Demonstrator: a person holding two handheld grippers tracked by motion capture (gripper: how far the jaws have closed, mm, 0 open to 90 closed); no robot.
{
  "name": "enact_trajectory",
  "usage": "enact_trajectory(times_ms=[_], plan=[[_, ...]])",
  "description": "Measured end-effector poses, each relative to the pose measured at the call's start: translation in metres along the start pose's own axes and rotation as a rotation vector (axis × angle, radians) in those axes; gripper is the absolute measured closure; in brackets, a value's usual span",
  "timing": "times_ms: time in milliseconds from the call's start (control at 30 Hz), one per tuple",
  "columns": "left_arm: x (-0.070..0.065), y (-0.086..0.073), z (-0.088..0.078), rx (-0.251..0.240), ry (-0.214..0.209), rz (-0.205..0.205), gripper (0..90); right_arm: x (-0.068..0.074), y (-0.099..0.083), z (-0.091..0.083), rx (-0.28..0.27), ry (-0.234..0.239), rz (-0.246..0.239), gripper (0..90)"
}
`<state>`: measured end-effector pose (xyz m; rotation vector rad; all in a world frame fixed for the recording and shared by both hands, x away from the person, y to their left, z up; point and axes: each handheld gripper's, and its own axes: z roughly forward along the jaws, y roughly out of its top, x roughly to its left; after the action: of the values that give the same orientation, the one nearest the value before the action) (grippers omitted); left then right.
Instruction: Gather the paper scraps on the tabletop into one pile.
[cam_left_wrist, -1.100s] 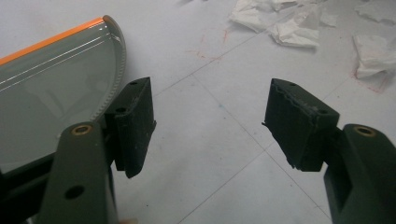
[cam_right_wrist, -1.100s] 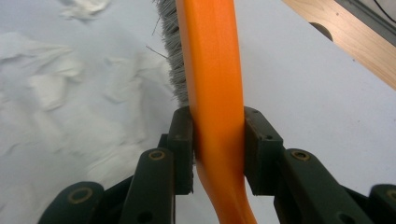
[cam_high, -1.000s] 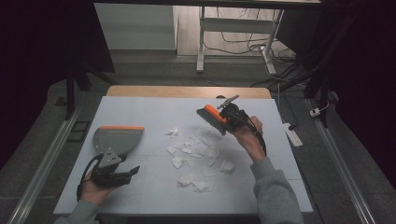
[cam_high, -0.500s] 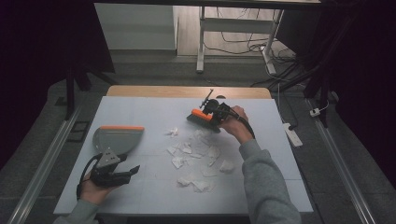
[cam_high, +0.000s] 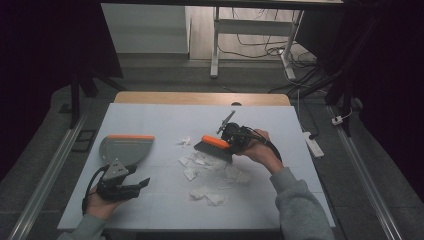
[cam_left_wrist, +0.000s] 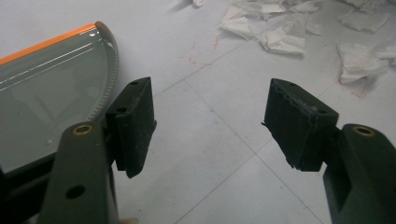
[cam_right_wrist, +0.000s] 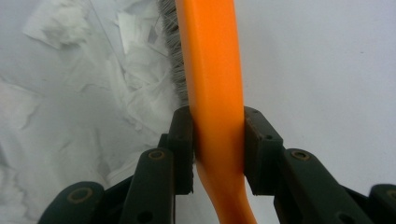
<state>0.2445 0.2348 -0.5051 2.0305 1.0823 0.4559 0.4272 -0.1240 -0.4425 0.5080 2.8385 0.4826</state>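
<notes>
Counter (cam_high: 165, 117): one, pale blue-grey top with a wooden strip along the far edge; faint grid lines cross it.
Open room, far: the whole far band of the counter behind the brush and dustpan is bare.
Open room, near: a bare stretch lies between the two forearms along the near edge.
Open room, right: bare surface from the right hand out to the right edge.
Left claw (cam_high: 136, 186): one, at the near left corner, close to the near edge, held in the left hand (cam_high: 100, 205); in the left gripper view (cam_left_wrist: 208, 121) its jaws stand spread wide with nothing between them.
Dustpan (cam_high: 125, 149): one, grey with an orange far lip, lying flat just beyond the left claw; its curved rim (cam_left_wrist: 108, 70) sits beside the claw's left jaw in the left gripper view.
Right claw (cam_high: 231, 141): one, at mid-counter right of centre, held in the right hand (cam_high: 260, 150); jaws (cam_right_wrist: 217, 154) pinching the brush handle.
Brush (cam_high: 214, 148): one, orange back, grey bristles down on the far edge of the paper; bristles (cam_right_wrist: 175, 60) touch the scraps in the right gripper view.
Paper scraps (cam_high: 207, 172): white, torn, roughly ten, exact count cannot be told; clustered at centre, one small piece (cam_high: 185, 141) apart on the far left of the cluster.
</notes>
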Motion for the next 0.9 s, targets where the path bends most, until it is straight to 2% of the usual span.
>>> enact_trajectory(times_ms=[100, 200, 400, 500, 633, 800, 900], plan=[[-0.001, 0.000, -0.001, -0.002, 0.004, 0.001, 34.2, -0.005, -0.006, -0.015, -0.065, -0.051, 0.046, 67.9], [-0.002, 0.000, -0.001, -0.003, 0.006, 0.003, 34.2, -0.010, -0.008, -0.026, -0.118, -0.082, 0.093, 67.9], [-0.001, 0.000, 0.000, 0.000, 0.006, 0.000, 34.2, -0.017, 0.004, -0.019, -0.141, -0.121, 0.117, 67.9], [0.000, -0.001, 0.001, 0.001, 0.005, -0.003, 34.2, -0.019, 0.019, -0.009, -0.129, -0.128, 0.108, 67.8], [0.002, -0.001, 0.001, 0.000, 0.003, -0.006, 34.2, -0.019, 0.043, 0.010, -0.099, -0.123, 0.066, 67.8], [0.002, -0.002, 0.001, -0.002, -0.002, -0.006, 34.2, -0.017, 0.078, 0.033, -0.048, -0.150, -0.002, 67.9], [0.003, -0.002, 0.000, -0.006, -0.005, -0.008, 34.3, -0.018, 0.094, 0.044, -0.025, -0.161, -0.021, 67.9]])
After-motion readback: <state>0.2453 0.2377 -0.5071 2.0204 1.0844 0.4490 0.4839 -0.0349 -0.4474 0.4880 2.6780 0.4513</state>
